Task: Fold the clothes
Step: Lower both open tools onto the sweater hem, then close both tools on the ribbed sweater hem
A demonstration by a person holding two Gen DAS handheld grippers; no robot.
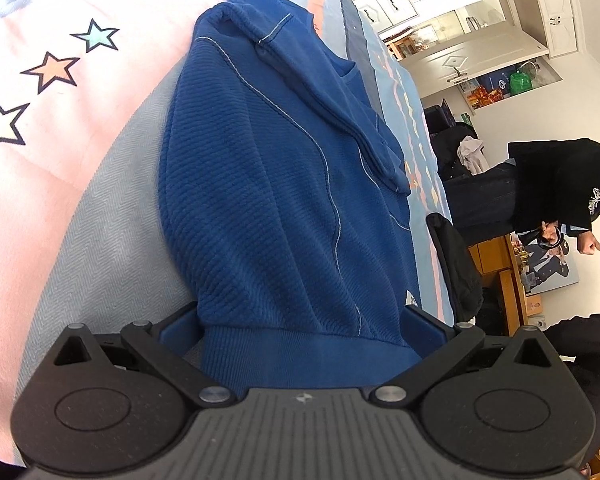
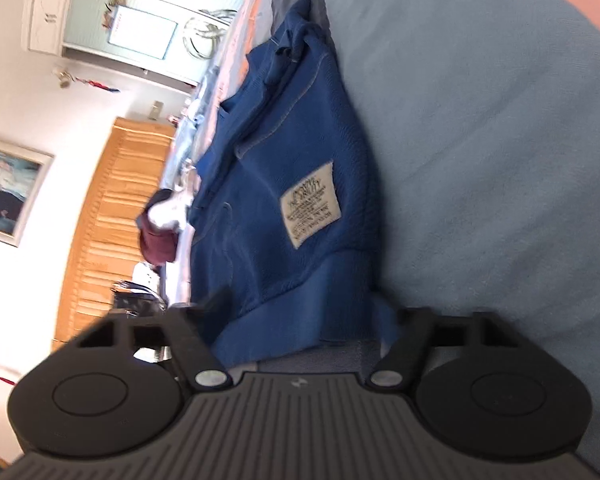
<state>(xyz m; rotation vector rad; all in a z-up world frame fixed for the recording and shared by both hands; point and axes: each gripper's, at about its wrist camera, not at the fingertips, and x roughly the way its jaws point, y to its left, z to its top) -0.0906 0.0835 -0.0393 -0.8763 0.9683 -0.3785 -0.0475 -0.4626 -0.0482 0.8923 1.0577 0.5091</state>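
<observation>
Blue ribbed-knit sweatshirt (image 1: 268, 184) with pale contrast stitching, laid out on a bed cover of pale blue and pink fabric with outlined stars (image 1: 52, 128). Long axis running straight away from both sets of fingers: smooth ribbed hem band nearest, sleeve and neck end farthest.

Left gripper (image 1: 300, 328), black with blue finger pads: spread wide, hem band lying between the fingers and spilling toward the camera body. Whether the fingers touch the cloth: cannot tell, tips hidden under the fabric. Folded sleeve with a ribbed cuff draped across the far half of the body.

Right gripper (image 2: 306, 320), seen through some motion blur: also spread wide, a corner of the hem band (image 2: 300, 320) between the fingers, not pinched. Cream rectangular sewn label with dark print (image 2: 311, 205) beyond the hem, ahead of the fingers.

Past the bed edge in the left wrist view, a person in dark clothes (image 1: 556, 188). In the right wrist view, a wooden slatted headboard (image 2: 108, 232) and a maroon and white bundle (image 2: 160, 228) beyond the left finger.
</observation>
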